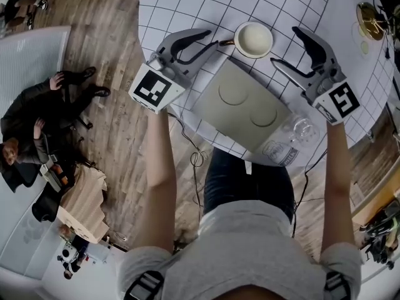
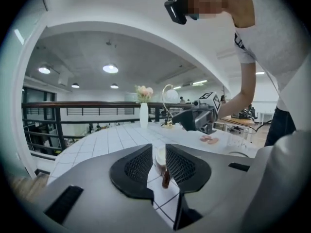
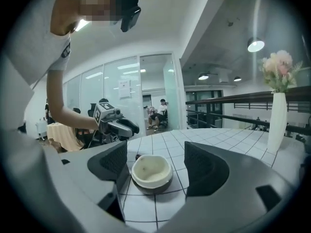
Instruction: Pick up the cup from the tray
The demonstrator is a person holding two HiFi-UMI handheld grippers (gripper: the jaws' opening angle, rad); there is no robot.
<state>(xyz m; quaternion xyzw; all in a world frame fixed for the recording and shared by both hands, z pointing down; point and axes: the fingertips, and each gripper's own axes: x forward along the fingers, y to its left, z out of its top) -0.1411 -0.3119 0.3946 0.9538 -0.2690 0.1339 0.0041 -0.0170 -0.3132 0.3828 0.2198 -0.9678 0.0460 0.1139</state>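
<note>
Beyond far edge of grey rectangular tray (image 1: 240, 105) we find brown ceramic cup with pale inside (image 1: 253, 39), standing on white gridded tabletop (image 1: 187, 5), off tray. Brown handle (image 1: 226, 42) points toward left tongs (image 1: 211, 39), narrowly parted, gripping nothing. Right tongs (image 1: 285, 45) wide, empty, cup ahead between them.

The cup (image 1: 253, 39) stands on the table (image 1: 187, 5) just behind the tray (image 1: 240, 108), a glass (image 1: 304, 130) at the tray's right.
</note>
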